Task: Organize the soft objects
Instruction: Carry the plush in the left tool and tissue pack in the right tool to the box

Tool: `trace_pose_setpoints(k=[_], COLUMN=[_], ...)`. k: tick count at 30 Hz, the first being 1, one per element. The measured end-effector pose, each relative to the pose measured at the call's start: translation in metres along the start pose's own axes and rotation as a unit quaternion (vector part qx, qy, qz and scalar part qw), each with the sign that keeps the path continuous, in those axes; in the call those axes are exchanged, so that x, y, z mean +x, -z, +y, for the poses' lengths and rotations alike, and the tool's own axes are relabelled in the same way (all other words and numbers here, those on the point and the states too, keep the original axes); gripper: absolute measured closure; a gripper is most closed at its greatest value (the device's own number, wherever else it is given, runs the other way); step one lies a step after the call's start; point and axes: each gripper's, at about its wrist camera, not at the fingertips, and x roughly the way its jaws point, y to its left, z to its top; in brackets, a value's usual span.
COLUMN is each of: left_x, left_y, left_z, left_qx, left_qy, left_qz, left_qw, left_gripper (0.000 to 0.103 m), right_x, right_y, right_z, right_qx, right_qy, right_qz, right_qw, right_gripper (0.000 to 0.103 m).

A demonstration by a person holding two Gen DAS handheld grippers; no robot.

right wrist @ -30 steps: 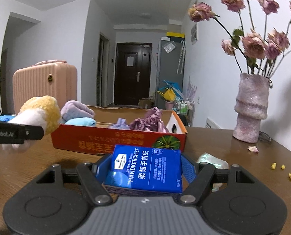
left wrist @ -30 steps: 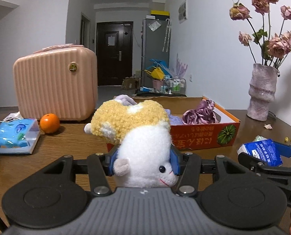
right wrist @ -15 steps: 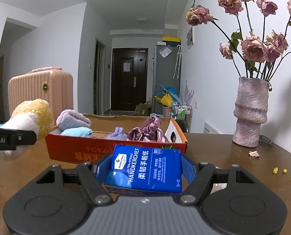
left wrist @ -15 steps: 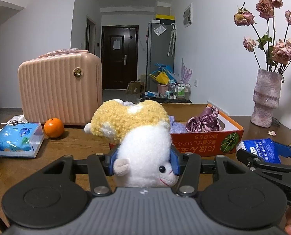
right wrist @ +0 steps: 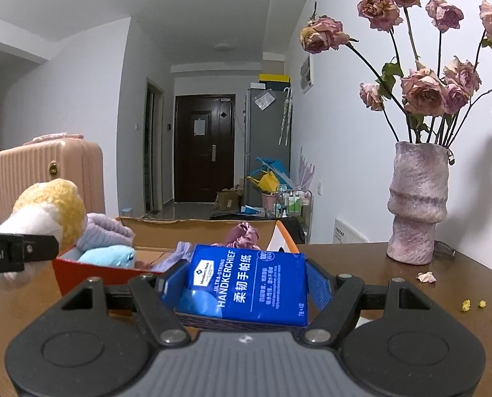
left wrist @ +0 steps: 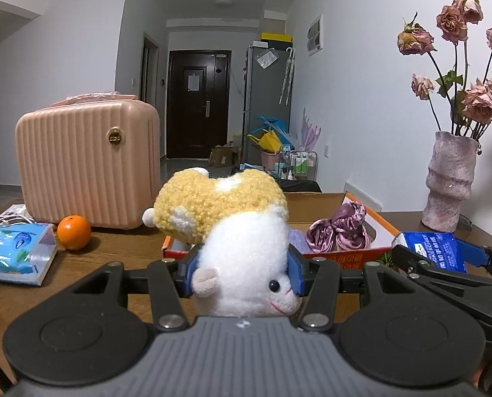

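L gripper (left wrist: 242, 273) stays clamped on the plush toy (left wrist: 232, 231) and R gripper (right wrist: 246, 284) on the blue tissue pack (right wrist: 247, 286); vs 1 s ago both have lifted, so the orange box (right wrist: 80, 266) now sits lower, just ahead of the fingers w/ its inside showing. Beyond the R fingers the box holds a purple satin scrunchie (left wrist: 340, 230), lilac and light-blue cloths (right wrist: 105, 243). Prob. both items are abt to go over the near wall and drop in; vase (right wrist: 418, 203) well off to the right, far.

Left tongs (left wrist: 242, 273) clamp plush toy (left wrist: 232, 231) above orange box (left wrist: 351, 253).
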Motion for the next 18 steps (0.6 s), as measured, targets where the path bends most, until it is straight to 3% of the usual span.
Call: trace_pose_setpoints(k=[18], left_x=[0.038], left_y=[-0.026], left_z=[0.001], left_qx=[-0.026], left_qy=[0.003], left_qz=[-0.016], left_qw=[0.9995], left_gripper=[0.051], right_x=[0.045], right_y=[-0.017], right_z=[0.013], right_qx=[0.01], right_qy=[0.004], right_qz=[-0.014], right_qw=[1.0], right_gripper=[0.03])
